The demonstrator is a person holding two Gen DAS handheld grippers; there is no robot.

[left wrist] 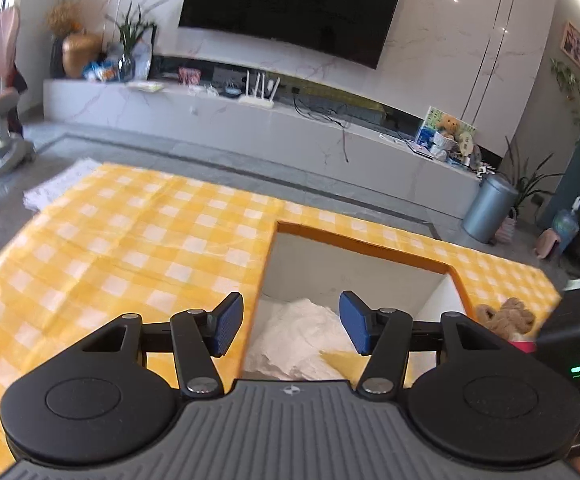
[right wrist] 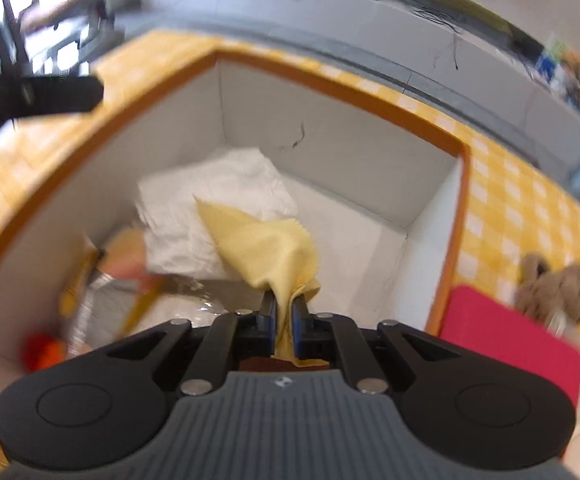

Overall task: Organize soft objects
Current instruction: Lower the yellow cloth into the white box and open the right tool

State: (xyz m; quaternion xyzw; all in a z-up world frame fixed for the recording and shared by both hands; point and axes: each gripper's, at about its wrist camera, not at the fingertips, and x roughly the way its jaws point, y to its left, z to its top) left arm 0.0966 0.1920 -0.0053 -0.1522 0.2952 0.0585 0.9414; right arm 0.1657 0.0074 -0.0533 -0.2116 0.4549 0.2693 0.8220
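An orange-rimmed white box sits on the yellow checked tablecloth. A white cloth lies crumpled inside it. My left gripper stands open above the box's near left edge, nothing between its blue pads. My right gripper is shut on a pale yellow cloth, which hangs over the box interior above the white cloth; a corner of it shows in the left wrist view. A brown plush toy lies on the tablecloth right of the box.
A red flat object lies beside the plush toy at the box's right. Shiny and orange items rest blurred in the box's near left corner. Beyond the table are a marble TV bench, a television and a grey bin.
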